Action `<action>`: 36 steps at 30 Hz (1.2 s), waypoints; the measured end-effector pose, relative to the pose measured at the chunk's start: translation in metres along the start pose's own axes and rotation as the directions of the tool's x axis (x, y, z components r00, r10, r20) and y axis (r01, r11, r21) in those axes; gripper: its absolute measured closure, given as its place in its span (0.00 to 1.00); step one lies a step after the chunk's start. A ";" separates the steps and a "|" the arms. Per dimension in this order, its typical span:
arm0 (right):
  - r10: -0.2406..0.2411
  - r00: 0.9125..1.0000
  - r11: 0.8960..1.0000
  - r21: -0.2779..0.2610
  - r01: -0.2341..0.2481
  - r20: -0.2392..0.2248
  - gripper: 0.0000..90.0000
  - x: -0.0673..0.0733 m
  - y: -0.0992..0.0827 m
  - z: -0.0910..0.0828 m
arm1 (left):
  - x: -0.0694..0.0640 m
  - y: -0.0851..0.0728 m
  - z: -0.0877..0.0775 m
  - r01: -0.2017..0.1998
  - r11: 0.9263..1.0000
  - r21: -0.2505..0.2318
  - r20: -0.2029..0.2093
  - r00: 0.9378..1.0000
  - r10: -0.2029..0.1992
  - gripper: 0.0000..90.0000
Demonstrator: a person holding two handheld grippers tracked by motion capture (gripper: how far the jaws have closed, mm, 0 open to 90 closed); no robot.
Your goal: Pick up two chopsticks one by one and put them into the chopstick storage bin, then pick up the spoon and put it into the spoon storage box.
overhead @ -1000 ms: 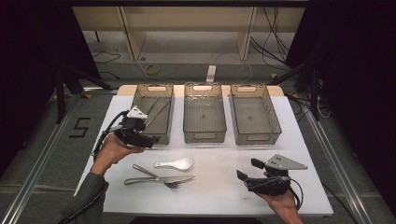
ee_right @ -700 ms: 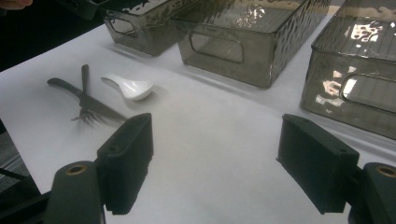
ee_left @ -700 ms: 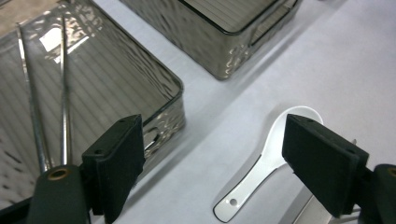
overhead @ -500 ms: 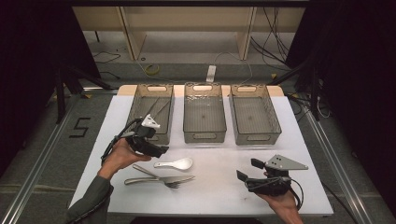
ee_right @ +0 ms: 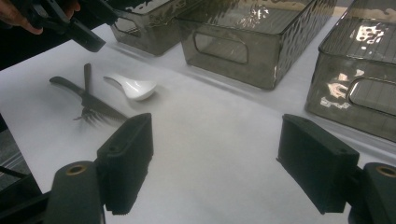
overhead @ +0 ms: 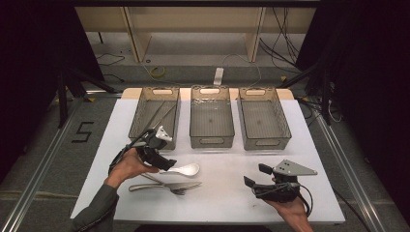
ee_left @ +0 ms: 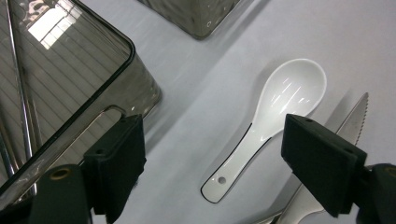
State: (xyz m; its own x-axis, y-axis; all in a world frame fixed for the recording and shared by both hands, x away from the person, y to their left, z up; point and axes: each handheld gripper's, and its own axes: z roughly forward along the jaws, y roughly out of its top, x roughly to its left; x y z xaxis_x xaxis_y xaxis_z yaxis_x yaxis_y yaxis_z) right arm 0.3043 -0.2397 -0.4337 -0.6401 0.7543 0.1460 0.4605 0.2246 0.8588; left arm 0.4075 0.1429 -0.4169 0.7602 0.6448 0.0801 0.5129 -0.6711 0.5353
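I work on the white table (overhead: 217, 193) near the left smoked-plastic bin (overhead: 155, 112). My left gripper (ee_left: 212, 154), jaws spread wide, hangs over the white ceramic soup spoon (ee_left: 266, 125), just left of the steel knife (ee_left: 348, 122). I should straddle its narrow handle squarely, descend, then close. My right gripper (ee_right: 212, 163) rests open, empty.

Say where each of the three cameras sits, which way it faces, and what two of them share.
High view: above the person's side, facing forward and down on the white table; both forearms, left gripper and right gripper show.
Left gripper view: rides that gripper, looking down between its open jaws at the white spoon.
Right gripper view: low over the table, facing the three bins; open jaws.
All three share the spoon.
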 end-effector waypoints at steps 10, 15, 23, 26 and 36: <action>-0.007 1.000 1.000 0.002 0.007 0.002 0.30 0.001 0.000 0.000 | -0.005 -0.002 0.014 -0.022 0.999 0.043 -0.003 1.000 0.022 0.25; -0.002 1.000 1.000 -0.001 0.002 0.005 0.30 -0.001 -0.001 -0.001 | -0.007 -0.001 0.020 -0.030 0.998 0.054 0.003 1.000 0.030 0.26; -0.009 1.000 1.000 0.001 0.009 0.000 0.30 0.001 -0.001 -0.002 | -0.008 -0.002 0.029 -0.041 0.996 0.081 0.011 0.999 0.040 0.27; -0.007 1.000 1.000 0.000 0.007 0.000 0.30 0.001 0.000 -0.002 | -0.007 -0.003 0.030 -0.049 0.994 0.093 0.018 0.999 0.048 0.29; -0.012 1.000 1.000 0.001 0.012 0.003 0.30 0.002 -0.001 -0.002 | -0.010 -0.004 0.035 -0.080 0.989 0.125 0.033 0.997 0.076 0.37</action>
State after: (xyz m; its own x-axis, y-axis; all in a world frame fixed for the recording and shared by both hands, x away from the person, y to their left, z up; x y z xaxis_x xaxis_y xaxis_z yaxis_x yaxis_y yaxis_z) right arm 0.3014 -0.2394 -0.4329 -0.6440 0.7532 0.1344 0.4535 0.2344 0.8599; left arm 0.4117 0.1265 -0.4495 0.8100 0.5791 0.0927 0.4962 -0.7609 0.4181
